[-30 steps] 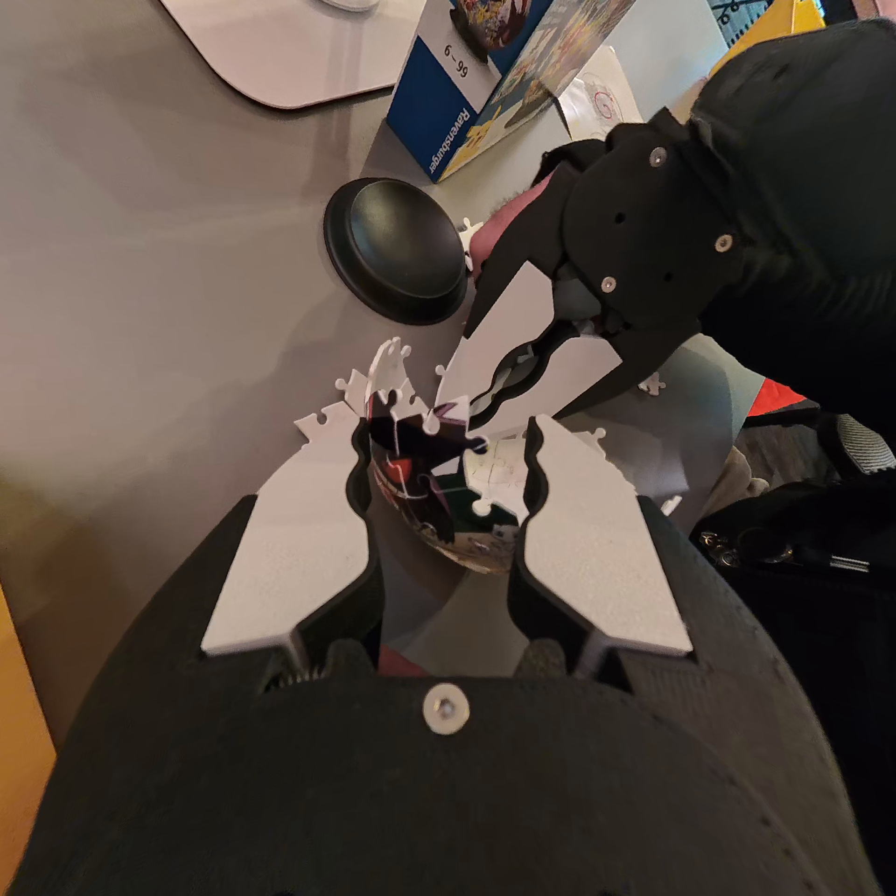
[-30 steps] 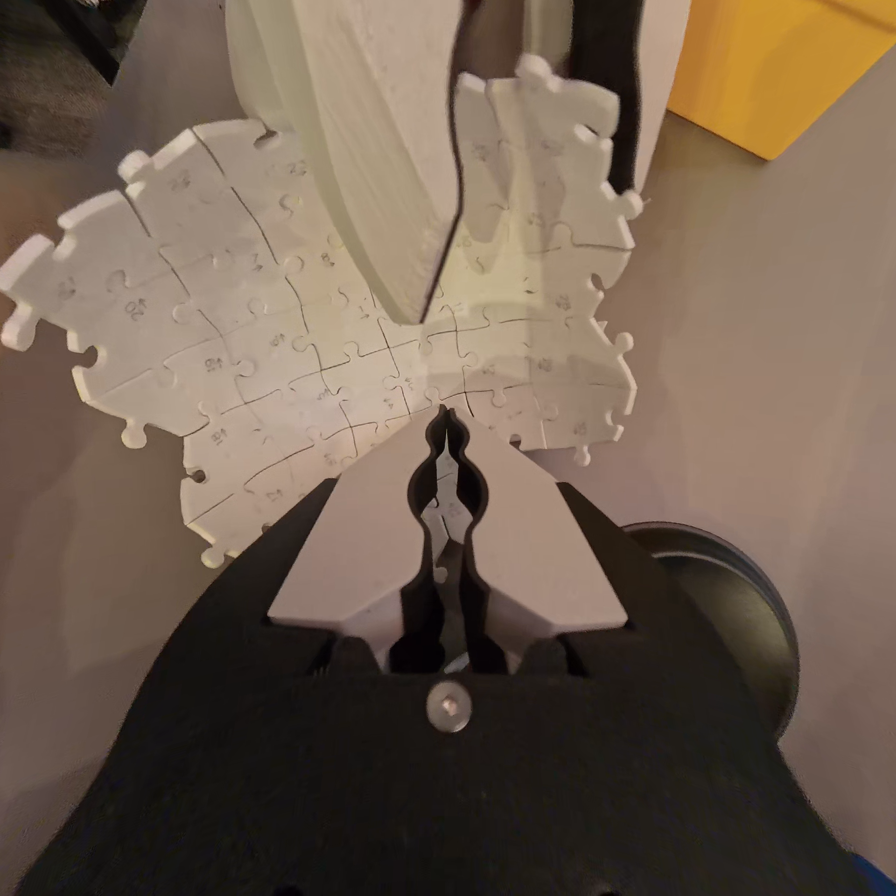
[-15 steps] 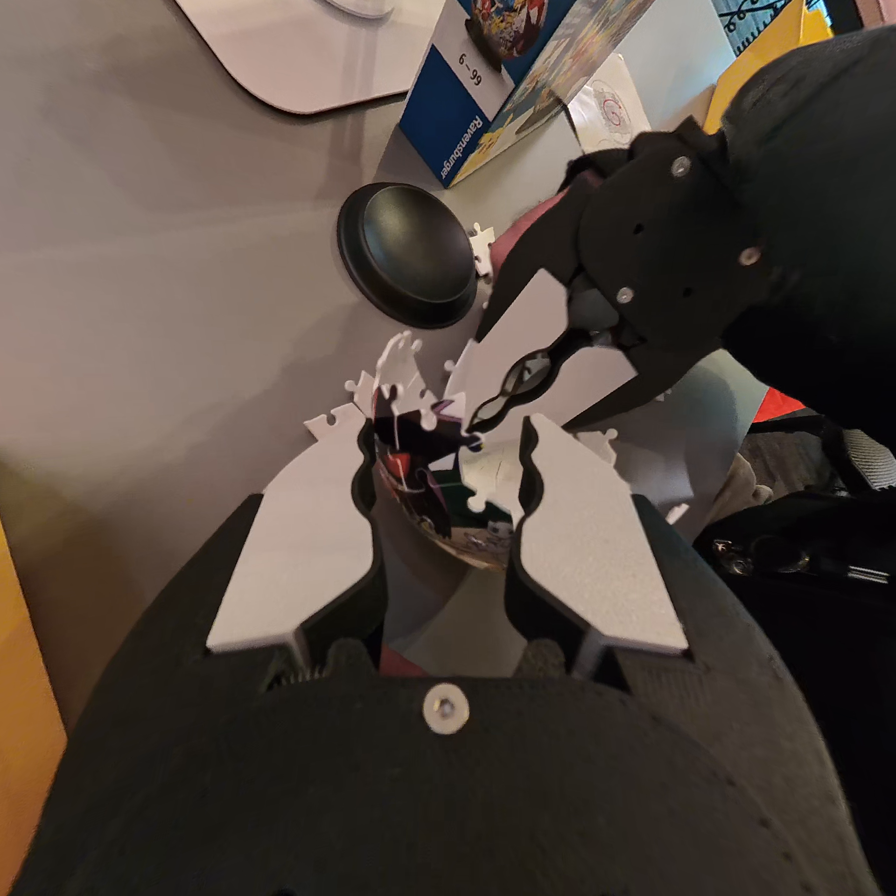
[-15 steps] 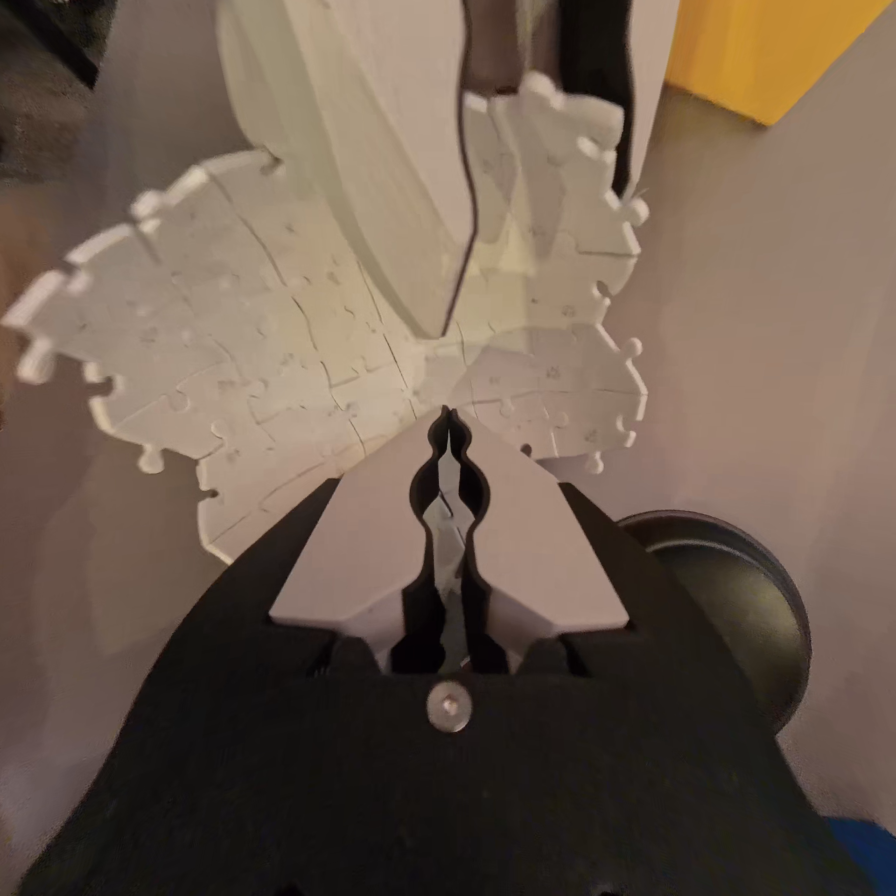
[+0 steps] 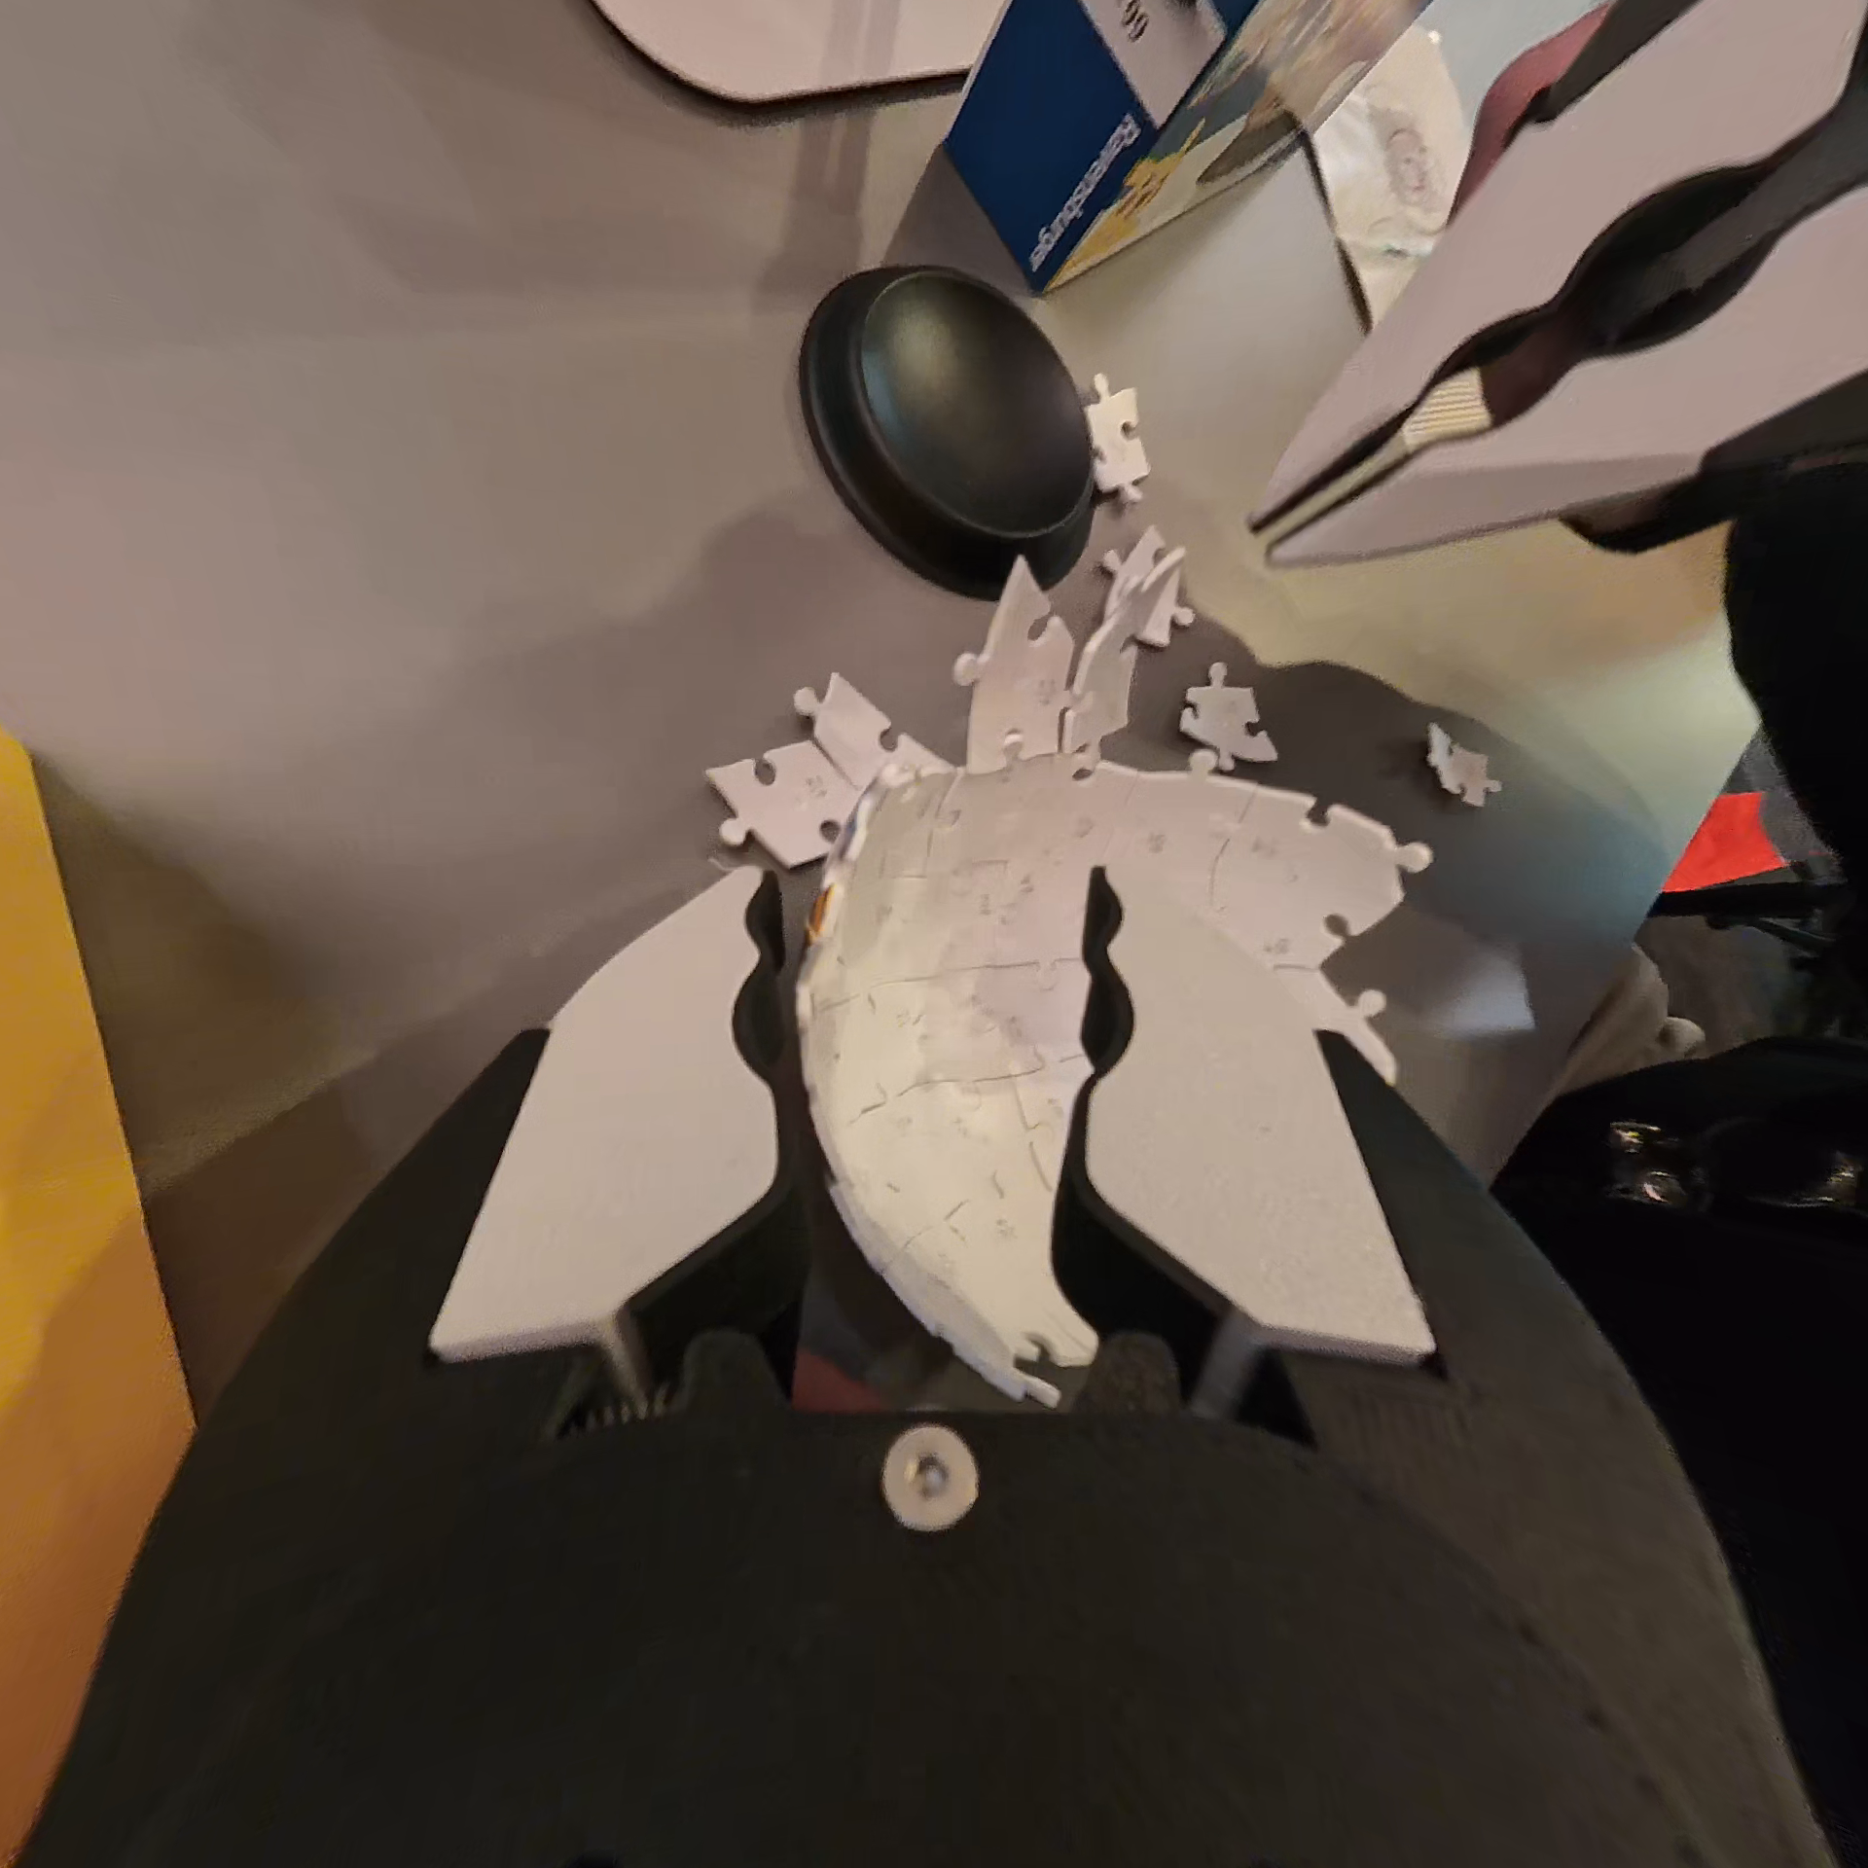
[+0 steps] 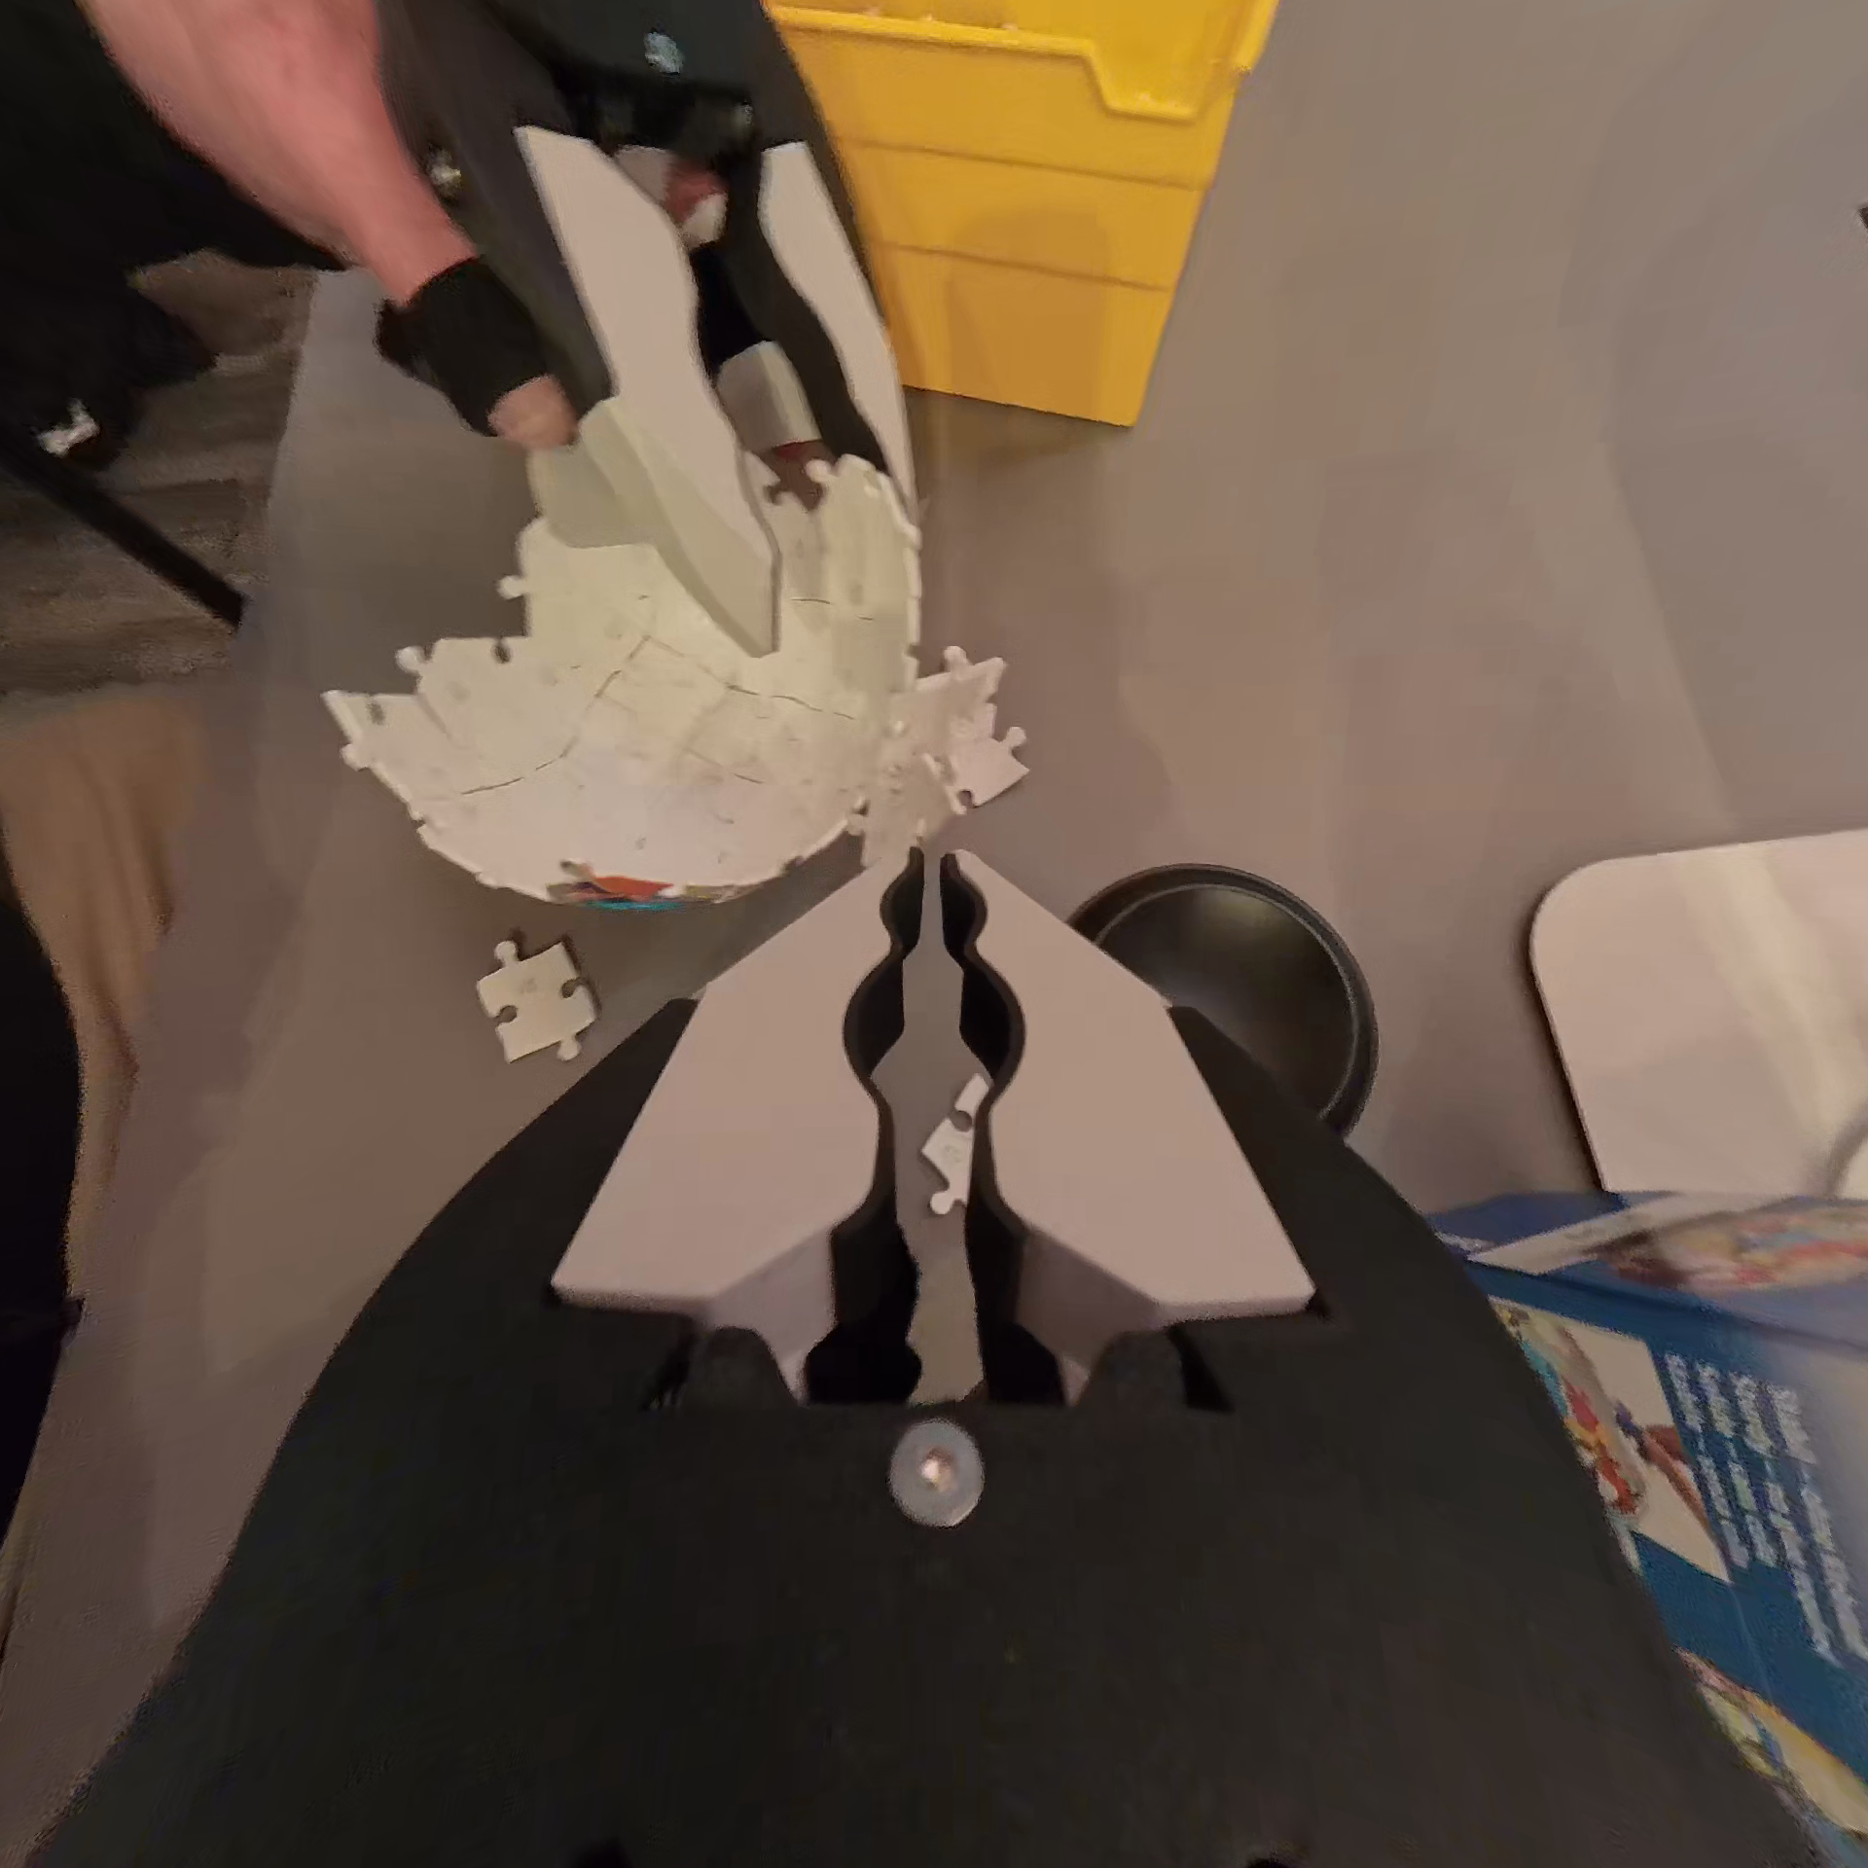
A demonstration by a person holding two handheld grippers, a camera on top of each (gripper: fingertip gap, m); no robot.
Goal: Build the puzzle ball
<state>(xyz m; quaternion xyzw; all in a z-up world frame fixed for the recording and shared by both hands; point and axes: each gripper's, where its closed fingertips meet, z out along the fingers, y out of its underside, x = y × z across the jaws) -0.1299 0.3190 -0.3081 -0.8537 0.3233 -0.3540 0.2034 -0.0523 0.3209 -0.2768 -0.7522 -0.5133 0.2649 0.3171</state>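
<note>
- Left fingers [image 5: 647, 1102] pinch the half-built puzzle ball [image 5: 970, 1021] shell, held above the counter [image 6: 1415, 505].
- Right fingers [image 6: 768, 1102] nearly pressed together, holding nothing.
- One black stand [image 5: 960, 425], one box [image 5: 1112, 131], a few loose pieces [image 6: 536, 996].

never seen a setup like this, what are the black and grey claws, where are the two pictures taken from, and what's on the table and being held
There is no robot: a person holds a two-finger gripper in each hand, each with a camera looking along its fingers. The left wrist view shows the left gripper clamped on the half-built puzzle ball, a curved white shell of joined pieces. The right wrist view shows the right gripper, almost shut and holding nothing, with the shell held just above the grey table. On the table lie loose puzzle pieces, a round black stand, the blue puzzle box, a yellow bin and a white board.
</note>
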